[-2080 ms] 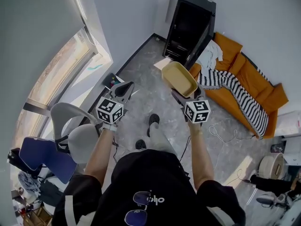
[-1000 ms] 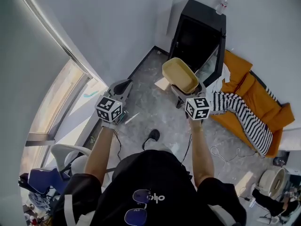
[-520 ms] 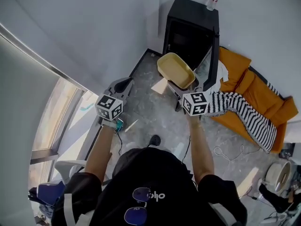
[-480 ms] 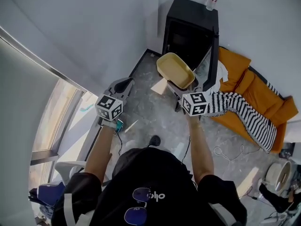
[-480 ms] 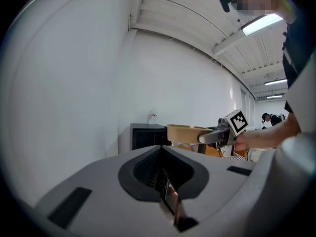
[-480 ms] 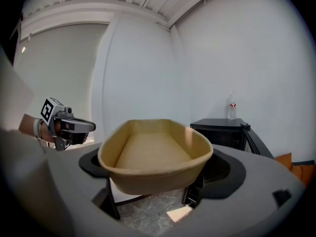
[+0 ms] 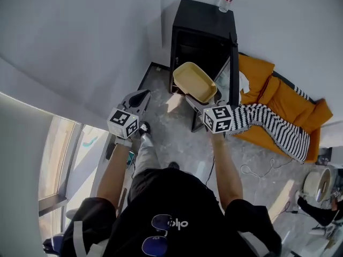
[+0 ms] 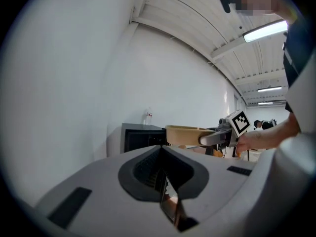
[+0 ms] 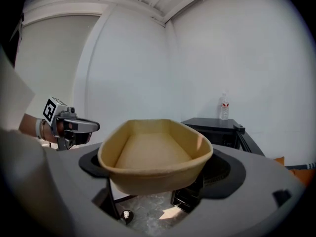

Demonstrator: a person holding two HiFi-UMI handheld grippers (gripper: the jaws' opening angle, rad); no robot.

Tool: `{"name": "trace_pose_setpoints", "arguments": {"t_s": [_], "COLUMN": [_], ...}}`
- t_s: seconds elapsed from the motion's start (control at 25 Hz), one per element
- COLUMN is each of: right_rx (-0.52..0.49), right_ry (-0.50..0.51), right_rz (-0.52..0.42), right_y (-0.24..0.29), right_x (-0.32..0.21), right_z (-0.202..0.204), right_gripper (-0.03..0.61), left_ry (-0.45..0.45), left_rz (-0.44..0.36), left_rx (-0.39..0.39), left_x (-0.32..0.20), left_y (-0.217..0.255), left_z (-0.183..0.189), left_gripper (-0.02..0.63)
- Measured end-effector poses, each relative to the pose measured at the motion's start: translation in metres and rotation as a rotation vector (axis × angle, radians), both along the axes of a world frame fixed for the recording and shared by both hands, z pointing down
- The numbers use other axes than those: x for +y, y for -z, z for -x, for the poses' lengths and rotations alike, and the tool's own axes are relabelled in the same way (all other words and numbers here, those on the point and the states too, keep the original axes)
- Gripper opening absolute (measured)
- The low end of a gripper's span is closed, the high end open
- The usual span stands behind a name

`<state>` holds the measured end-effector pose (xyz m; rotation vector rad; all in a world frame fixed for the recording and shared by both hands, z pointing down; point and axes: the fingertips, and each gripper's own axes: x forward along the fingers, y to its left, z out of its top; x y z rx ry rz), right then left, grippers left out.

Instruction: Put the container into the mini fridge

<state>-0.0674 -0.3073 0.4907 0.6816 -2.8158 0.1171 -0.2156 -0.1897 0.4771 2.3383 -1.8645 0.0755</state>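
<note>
A tan oval container (image 7: 195,82) is held level in my right gripper (image 7: 199,105), which is shut on its near end. It hangs just in front of the black mini fridge (image 7: 202,21), whose door (image 7: 233,63) stands open to the right. In the right gripper view the container (image 9: 153,149) fills the space between the jaws, with the fridge (image 9: 217,130) behind it. My left gripper (image 7: 142,98) is shut on nothing, held left of the container at about the same height. The left gripper view shows the container (image 8: 190,135) and the fridge (image 8: 138,137) ahead.
A water bottle (image 7: 225,1) stands on top of the fridge. An orange sofa (image 7: 278,98) with a striped blanket (image 7: 268,123) sits right of the fridge door. A white wall runs behind and to the left, and a window (image 7: 64,159) lies at lower left.
The person has walked toward the fridge, so it now sits closer and the container hangs right before its open front. Both grippers keep their hold and spacing.
</note>
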Motion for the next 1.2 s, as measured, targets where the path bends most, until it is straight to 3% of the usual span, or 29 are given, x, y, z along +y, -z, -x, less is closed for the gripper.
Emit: {"name": "trace_pose_setpoints", "arguments": {"t_s": [0.64,1.2], "right_rx": [0.013,0.002], "right_ry": [-0.267,-0.44], "right_rz": [-0.012,-0.005], "right_y": [0.022,0.016], "right_x": [-0.15,-0.182], "right_z": [0.088,0.119], "right_gripper": [0.538,0.538], "left_ry": [-0.276,-0.446], "left_rz": [-0.026,-0.032], "left_rx": [0.008,0.018], "left_x": [-0.197,-0.261], "left_y": [0.024,0.018], "left_z": [0.111,0.149], "left_gripper": [0.008,0.008]}}
